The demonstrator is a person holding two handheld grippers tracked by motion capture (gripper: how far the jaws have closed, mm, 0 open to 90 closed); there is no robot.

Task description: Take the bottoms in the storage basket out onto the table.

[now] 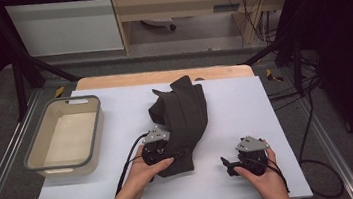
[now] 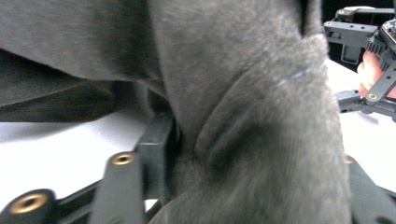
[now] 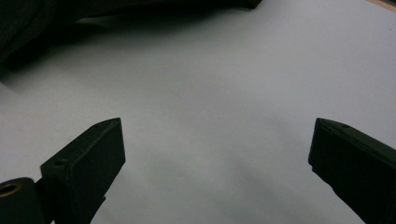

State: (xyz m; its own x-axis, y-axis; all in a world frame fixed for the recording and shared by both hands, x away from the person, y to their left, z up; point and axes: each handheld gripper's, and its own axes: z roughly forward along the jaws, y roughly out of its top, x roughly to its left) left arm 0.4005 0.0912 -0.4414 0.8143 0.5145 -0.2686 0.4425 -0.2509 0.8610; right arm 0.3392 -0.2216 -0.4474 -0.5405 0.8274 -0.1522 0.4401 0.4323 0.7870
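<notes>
Dark cloth [image 2: 261,140] sits clamped in the left tongs [image 1: 163,154]; soft and limp, it is best gripped at a folded edge. Right tongs [image 3: 215,158] stand apart above the desk [image 1: 246,106], empty.

Seen from the high view, the white table top [image 1: 124,186] is evenly lit from above, while the left and right margins of the frame fall almost black. The left gripper view is soft and out of focus: the dark cloth [image 2: 243,112] sits too near the lens. In the right gripper view, shadow darkens the upper left corner and the picture is dim.
</notes>
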